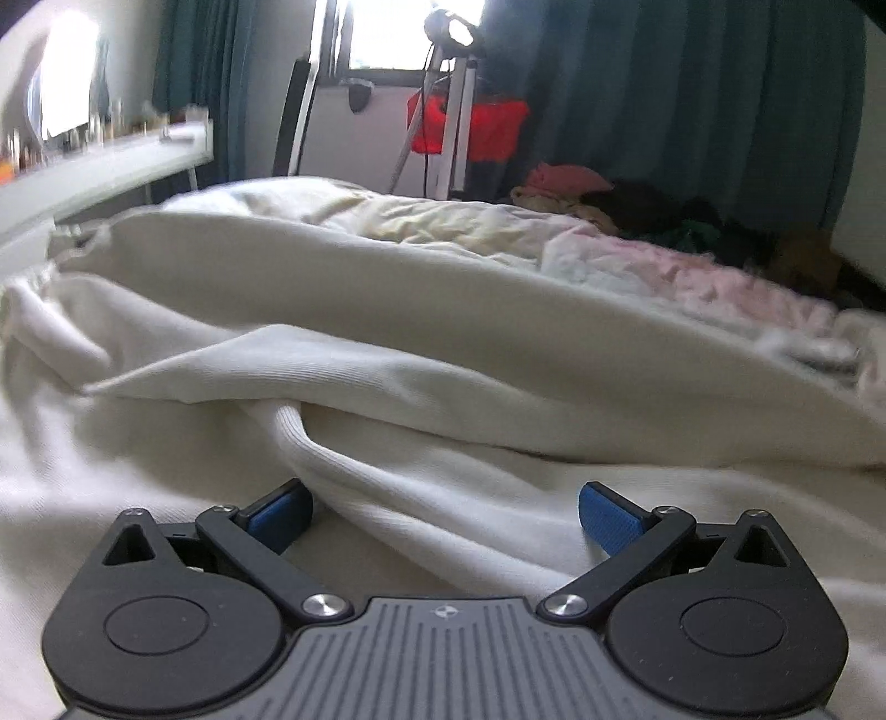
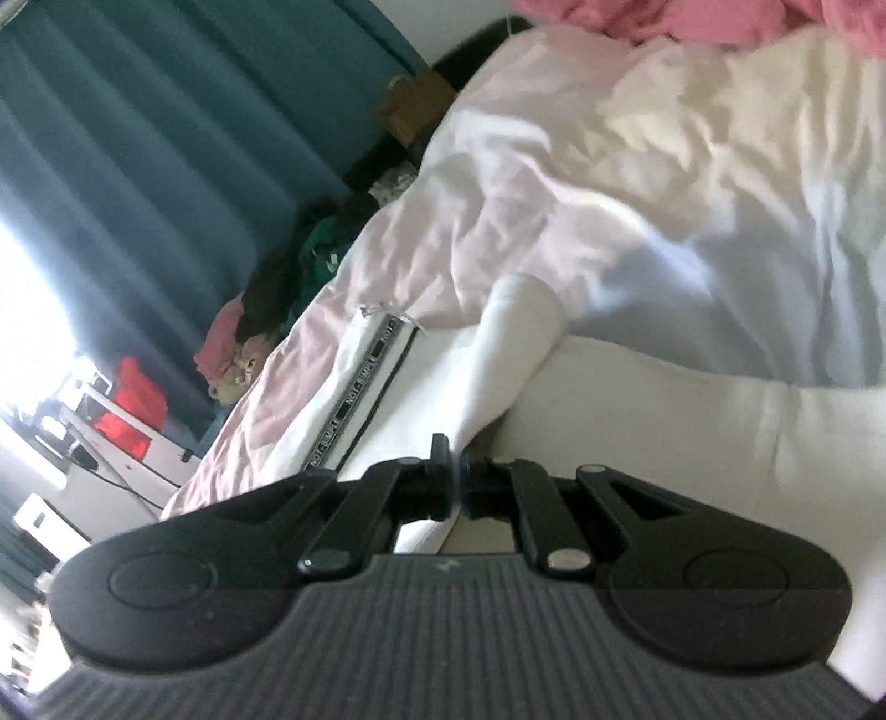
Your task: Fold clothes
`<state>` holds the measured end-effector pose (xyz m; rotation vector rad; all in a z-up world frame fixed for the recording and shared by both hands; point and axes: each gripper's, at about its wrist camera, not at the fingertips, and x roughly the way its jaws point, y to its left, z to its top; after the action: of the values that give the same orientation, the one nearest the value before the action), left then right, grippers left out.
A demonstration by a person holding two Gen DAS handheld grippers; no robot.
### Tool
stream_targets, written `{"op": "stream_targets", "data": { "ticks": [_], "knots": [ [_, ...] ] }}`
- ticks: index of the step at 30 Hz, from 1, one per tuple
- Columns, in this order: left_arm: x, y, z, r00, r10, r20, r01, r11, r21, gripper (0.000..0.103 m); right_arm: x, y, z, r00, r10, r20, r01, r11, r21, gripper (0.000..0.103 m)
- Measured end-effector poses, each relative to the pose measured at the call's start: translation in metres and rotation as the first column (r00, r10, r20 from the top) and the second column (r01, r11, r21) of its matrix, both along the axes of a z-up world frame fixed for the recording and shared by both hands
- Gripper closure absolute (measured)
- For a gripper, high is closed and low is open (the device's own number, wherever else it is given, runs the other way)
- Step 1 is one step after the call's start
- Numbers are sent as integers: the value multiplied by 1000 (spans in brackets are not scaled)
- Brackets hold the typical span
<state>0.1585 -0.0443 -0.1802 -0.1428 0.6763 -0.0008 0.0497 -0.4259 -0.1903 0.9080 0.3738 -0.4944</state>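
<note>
Bedroom, daylight from a window (image 1: pixel 387 27) flanked by teal curtains (image 1: pixel 664 111). Bed (image 1: pixel 692 271) covered by a rumpled sheet, pale pink and cream. White table (image 1: pixel 105 166) at far left of the left view, small items on it too blurred to name. Tripod (image 1: pixel 451 111) with a lamp stands before the window, a red bin (image 1: pixel 487 127) behind it. Pile of clothes (image 1: pixel 609 199) — pink, tan, dark, green — lies at the far edge of the bed against the curtains.

Garment (image 1: pixel 443 354): cream-white knit, spread across the bed, folded over itself in a long ridge, with a ribbed fold running toward the left tool. In the right view a printed band (image 2: pixel 365 382) shows inside it, lettering too small to read.

Left tool (image 1: pixel 443 518): released, blue pads (image 1: pixel 606 520) well apart, hovering just above the garment, nothing between them.

Right tool (image 2: pixel 455 471): clenched on a pinch of the garment's white cloth, which rises in a bunched roll just beyond the fingers. Camera tilted — bed runs diagonally.
</note>
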Motion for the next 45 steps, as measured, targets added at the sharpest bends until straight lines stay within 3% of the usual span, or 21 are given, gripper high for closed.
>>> {"op": "stream_targets", "data": {
  "ticks": [2,4,6,8,9,12,16,23,26,28,29,30,32,35,37,39,41,45],
  "knots": [
    [6,14,4,1000,14,-13,-16,992,-122,0,-1,-1,-1,1000,13,25,-13,1000,17,95],
    [19,34,5,999,21,-49,-34,961,-275,0,-2,-5,-6,999,26,44,-28,999,40,94],
    [30,53,2,997,34,-70,-59,914,-401,0,-2,-10,-11,999,16,48,-20,996,81,93],
    [37,71,-1,996,42,-80,-78,847,-526,1,-2,-17,-18,999,-6,49,0,990,139,93],
    [39,79,-2,996,46,-81,-84,817,-571,1,-3,-21,-23,998,-21,56,11,984,176,93],
    [45,96,-5,995,43,-88,-90,767,-636,3,-2,-32,-33,993,-69,95,43,967,252,93],
    [44,96,-1,996,21,-86,-69,795,-603,6,4,-32,-31,996,-79,33,75,990,121,93],
    [16,84,26,998,-39,-53,10,885,-466,6,2,-12,0,994,-46,-95,41,998,-53,93],
    [-3,85,41,998,-60,-37,38,900,-435,6,-14,5,23,990,-46,-134,25,988,-154,93],
    [-19,92,49,998,-52,-34,33,903,-428,6,-31,14,35,990,-40,-136,18,987,-159,91],
    [-27,96,52,998,-45,-34,26,906,-423,6,-39,18,41,990,-37,-136,15,988,-157,75],
    [-37,104,56,999,-32,-43,12,911,-412,6,-48,22,47,990,-34,-135,13,988,-154,46],
    [-56,121,62,998,-5,-60,-19,922,-386,6,-68,31,58,994,-26,-110,9,989,-150,17],
    [-80,152,67,989,74,-124,-110,945,-308,6,-94,41,71,996,7,-94,-22,987,-161,19],
    [-90,176,69,970,146,-194,-197,941,-276,6,-109,48,77,994,32,-103,-50,983,-176,19],
    [-97,201,72,942,215,-259,-286,917,-277,6,-123,52,82,992,50,-113,-71,978,-197,19],
    [-108,227,78,911,296,-286,-373,887,-271,6,-136,51,83,992,48,-114,-70,978,-195,19],
    [-120,270,94,849,432,-303,-506,830,-234,5,-155,40,74,995,7,-101,-17,995,-100,19]
  ]
}}
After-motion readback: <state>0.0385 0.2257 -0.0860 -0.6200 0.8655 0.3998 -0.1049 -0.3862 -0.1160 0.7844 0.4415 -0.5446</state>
